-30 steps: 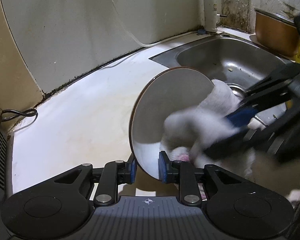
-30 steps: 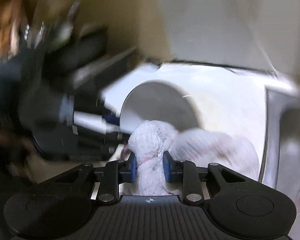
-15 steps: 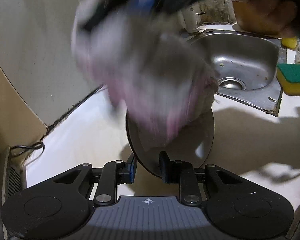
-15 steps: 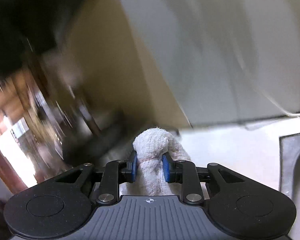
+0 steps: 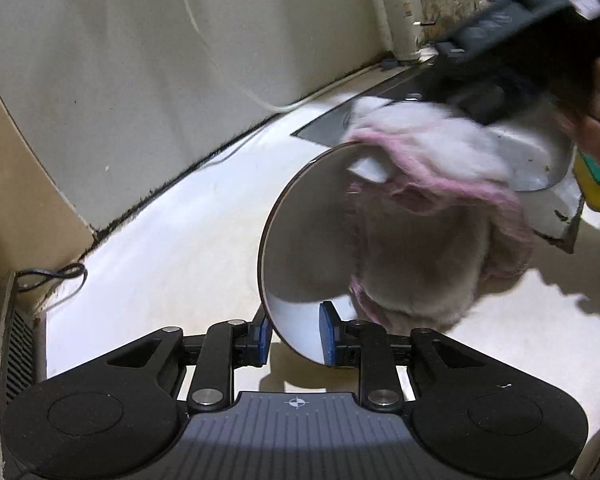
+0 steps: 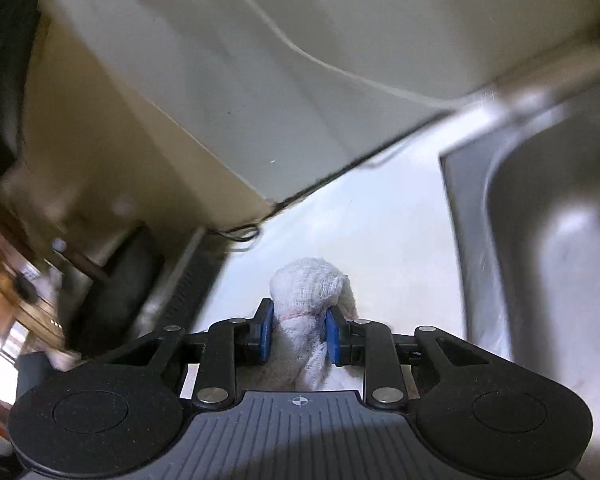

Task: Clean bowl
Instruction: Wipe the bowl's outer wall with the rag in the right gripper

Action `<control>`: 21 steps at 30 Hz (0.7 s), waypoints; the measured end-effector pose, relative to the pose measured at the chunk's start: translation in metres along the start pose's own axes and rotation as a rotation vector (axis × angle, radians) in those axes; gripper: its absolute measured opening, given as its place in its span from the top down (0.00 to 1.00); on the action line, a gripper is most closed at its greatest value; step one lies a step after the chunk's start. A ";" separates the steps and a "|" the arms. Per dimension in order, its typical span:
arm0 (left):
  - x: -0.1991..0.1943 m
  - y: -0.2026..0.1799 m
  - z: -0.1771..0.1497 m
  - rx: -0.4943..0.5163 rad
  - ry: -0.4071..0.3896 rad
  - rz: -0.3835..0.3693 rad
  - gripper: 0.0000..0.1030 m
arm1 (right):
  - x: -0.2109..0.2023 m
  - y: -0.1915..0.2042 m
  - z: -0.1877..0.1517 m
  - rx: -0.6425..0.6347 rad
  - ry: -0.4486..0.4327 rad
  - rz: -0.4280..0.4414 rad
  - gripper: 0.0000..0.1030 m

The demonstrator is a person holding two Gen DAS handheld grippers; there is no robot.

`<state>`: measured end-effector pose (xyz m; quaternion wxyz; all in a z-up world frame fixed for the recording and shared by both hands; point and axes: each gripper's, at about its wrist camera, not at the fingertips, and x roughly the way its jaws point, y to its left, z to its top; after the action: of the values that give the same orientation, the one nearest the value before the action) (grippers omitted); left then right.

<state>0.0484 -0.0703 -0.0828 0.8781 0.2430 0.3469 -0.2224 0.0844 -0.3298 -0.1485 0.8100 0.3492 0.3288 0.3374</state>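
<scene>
In the left wrist view my left gripper is shut on the rim of a white bowl with a dark edge, held on its side above the counter with its inside facing right. A white and pink cloth hangs into the bowl from the right gripper, which comes in blurred from the upper right. In the right wrist view my right gripper is shut on the bunched white cloth. The bowl is not seen in that view.
A steel sink lies at the right of the white counter. A green and yellow sponge sits by the sink. A tap base stands at the back. A cable and a vented appliance lie at the left.
The right gripper swung the cloth up out of the bowl, then down again over its upper right rim. The left gripper tilted the bowl and still holds its rim.
</scene>
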 end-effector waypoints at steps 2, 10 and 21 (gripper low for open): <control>-0.001 -0.001 0.000 0.008 0.001 0.003 0.71 | -0.001 -0.003 -0.007 0.032 -0.017 0.017 0.75; -0.005 -0.005 0.001 0.023 -0.001 -0.001 0.70 | -0.028 -0.021 -0.028 0.132 -0.017 0.005 0.75; -0.009 -0.006 -0.003 0.075 0.016 0.028 0.64 | -0.010 0.047 0.002 -0.152 -0.005 -0.005 0.75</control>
<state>0.0377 -0.0708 -0.0803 0.8686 0.2823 0.3418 -0.2212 0.0658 -0.3131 -0.1072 0.8359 0.2869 0.3011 0.3582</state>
